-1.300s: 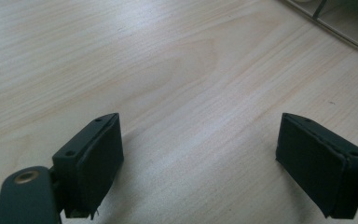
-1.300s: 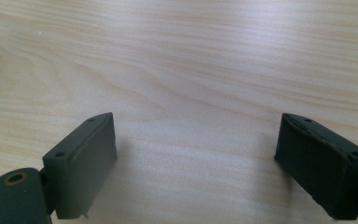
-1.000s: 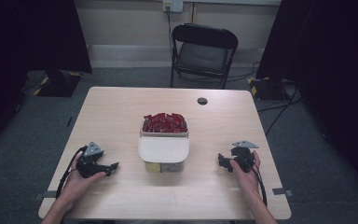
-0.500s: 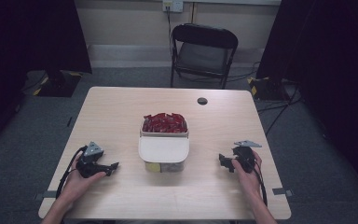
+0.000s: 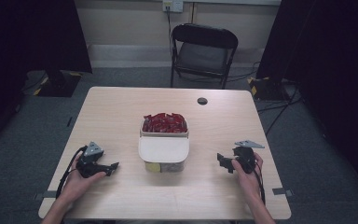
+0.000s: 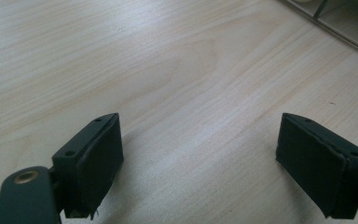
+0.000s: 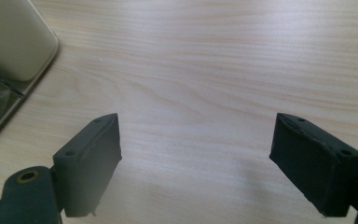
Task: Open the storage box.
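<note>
A clear box stands at the middle of the wooden table. Its far half holds several red packets; a white lid covers its near half. My left gripper rests on the table to the left of the box, held by a hand, jaws wide apart over bare wood. My right gripper rests to the right of the box, also open with nothing between its jaws. The lid's corner appears at the upper left of the right gripper view.
A small black disc lies near the table's far edge. A black folding chair stands behind the table. Dark curtains hang at both sides, and cables run across the grey floor at the right.
The right gripper has shifted slightly toward me and downward. The left gripper and the box have stayed put.
</note>
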The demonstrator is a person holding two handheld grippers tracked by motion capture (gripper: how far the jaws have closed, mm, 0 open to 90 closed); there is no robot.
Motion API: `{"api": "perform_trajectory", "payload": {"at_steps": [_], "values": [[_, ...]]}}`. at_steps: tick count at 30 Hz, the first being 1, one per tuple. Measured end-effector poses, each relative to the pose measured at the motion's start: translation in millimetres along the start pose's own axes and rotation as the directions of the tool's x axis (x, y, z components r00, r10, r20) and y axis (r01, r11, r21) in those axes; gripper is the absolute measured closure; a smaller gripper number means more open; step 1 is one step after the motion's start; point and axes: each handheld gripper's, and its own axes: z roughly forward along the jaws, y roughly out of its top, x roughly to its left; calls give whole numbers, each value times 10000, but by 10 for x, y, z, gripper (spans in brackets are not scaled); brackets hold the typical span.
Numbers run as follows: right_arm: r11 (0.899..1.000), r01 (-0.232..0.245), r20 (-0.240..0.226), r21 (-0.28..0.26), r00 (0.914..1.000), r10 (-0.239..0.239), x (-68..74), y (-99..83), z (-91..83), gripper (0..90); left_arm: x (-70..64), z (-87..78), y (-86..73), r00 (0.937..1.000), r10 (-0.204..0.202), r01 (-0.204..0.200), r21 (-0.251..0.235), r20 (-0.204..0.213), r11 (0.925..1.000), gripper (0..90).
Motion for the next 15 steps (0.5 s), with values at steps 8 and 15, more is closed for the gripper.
{"api": "perform_trajectory", "payload": {"at_steps": [8, 15], "values": [[9988, 348, -616, -342, 9974, -368, 141, 68, -57, 149, 2, 0, 0, 10000, 8, -8, 20, 3, 10000, 141], [9944, 713, -1254, -779, 9888, -807, 275, 112, -145, 146, 1, 1, 1, 10000, -2, 2, 4, 12, 10000, 141]]}}
